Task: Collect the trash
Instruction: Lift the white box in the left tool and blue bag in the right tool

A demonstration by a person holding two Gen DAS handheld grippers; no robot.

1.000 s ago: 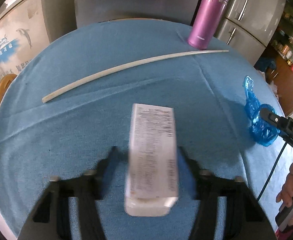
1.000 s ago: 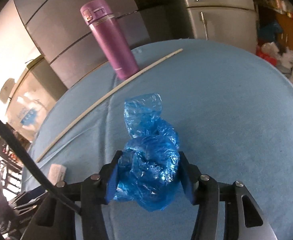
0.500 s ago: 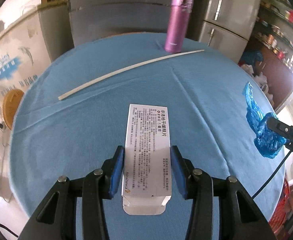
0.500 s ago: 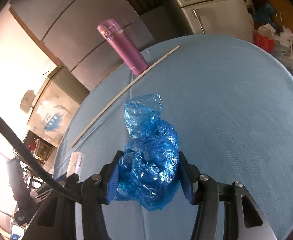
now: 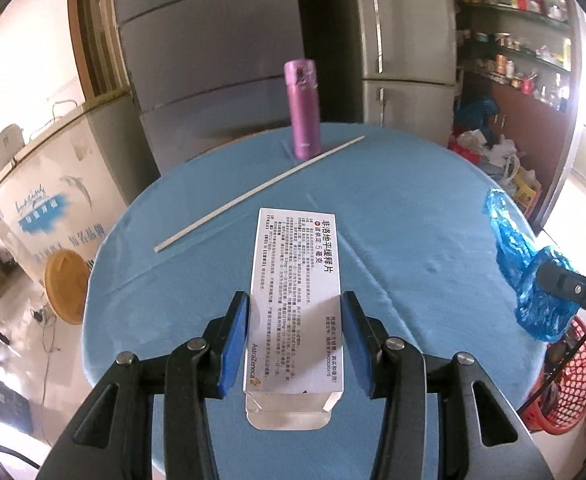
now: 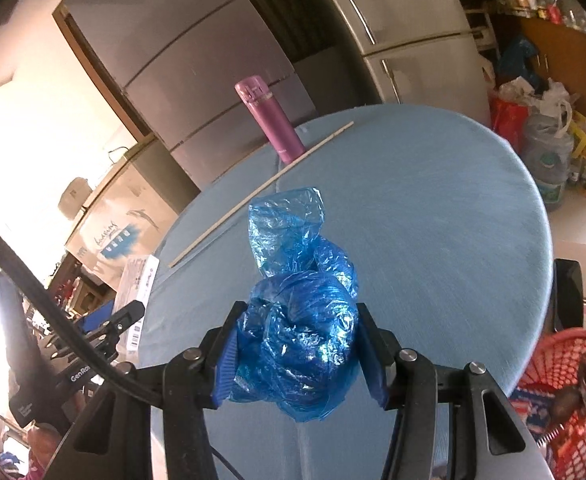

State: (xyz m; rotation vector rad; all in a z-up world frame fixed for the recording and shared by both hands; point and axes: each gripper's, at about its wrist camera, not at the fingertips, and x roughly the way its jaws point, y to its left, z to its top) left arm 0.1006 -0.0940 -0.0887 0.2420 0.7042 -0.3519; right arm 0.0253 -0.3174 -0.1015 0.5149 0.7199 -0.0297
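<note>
My left gripper (image 5: pixel 295 340) is shut on a white medicine carton (image 5: pixel 297 280) printed with black text, held lengthwise above the near edge of the round blue table (image 5: pixel 393 208). Its open flap hangs toward me. My right gripper (image 6: pixel 299 354) is shut on a crumpled blue plastic bag (image 6: pixel 297 320), whose loose end sticks up above the pads. The left wrist view shows that bag (image 5: pixel 533 280) at the right, over the table's rim. The carton (image 6: pixel 137 288) and the left gripper (image 6: pixel 123 318) appear at the left of the right wrist view.
A purple flask (image 5: pixel 303 110) stands at the table's far edge with a long white stick (image 5: pixel 261 192) lying in front of it. A red mesh basket (image 6: pixel 565 392) sits on the floor at the right, below the table. Refrigerators and cluttered shelves stand behind.
Both grippers have pulled back toward the table's near edge and risen, carrying the carton and the bag. The flask and stick look farther away, and the red basket has come into view.
</note>
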